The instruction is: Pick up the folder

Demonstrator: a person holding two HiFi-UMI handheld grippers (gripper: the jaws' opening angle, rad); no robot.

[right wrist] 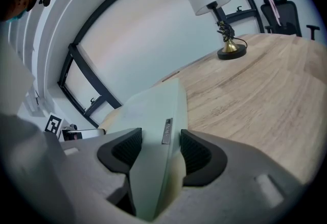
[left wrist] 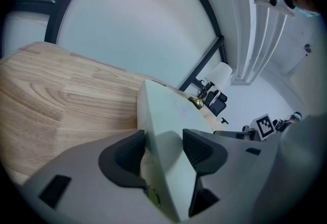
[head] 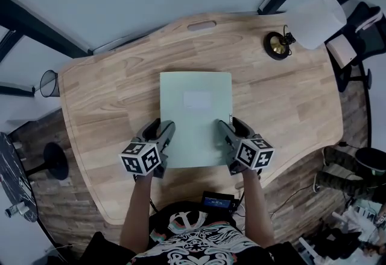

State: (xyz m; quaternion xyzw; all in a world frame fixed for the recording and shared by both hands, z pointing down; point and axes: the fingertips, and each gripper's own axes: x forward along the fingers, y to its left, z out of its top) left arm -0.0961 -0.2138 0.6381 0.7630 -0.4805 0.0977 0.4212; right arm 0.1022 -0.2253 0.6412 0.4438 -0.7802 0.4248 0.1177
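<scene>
Folder [head: 196, 119]: pale green, with a white label [head: 197, 99] on its cover, lying flat near the middle of the wooden bench [head: 108, 95], long sides running near to far. Left gripper [head: 160, 129]: at the folder's near left edge, jaws closed over that edge, pads meeting it on both sides with no gap showing. Right gripper [head: 233, 127]: at the near right edge, jaws likewise clamped on the folder, just short of a small metal tag [right wrist: 167, 131] on its spine. Table lamp [head: 313, 16]: white shade, dark round base, at the bench's far right, well apart from the folder. Wire bin [head: 49, 83]: on the floor left of the bench. Office chair [head: 362, 19]: far right, off the bench.
</scene>
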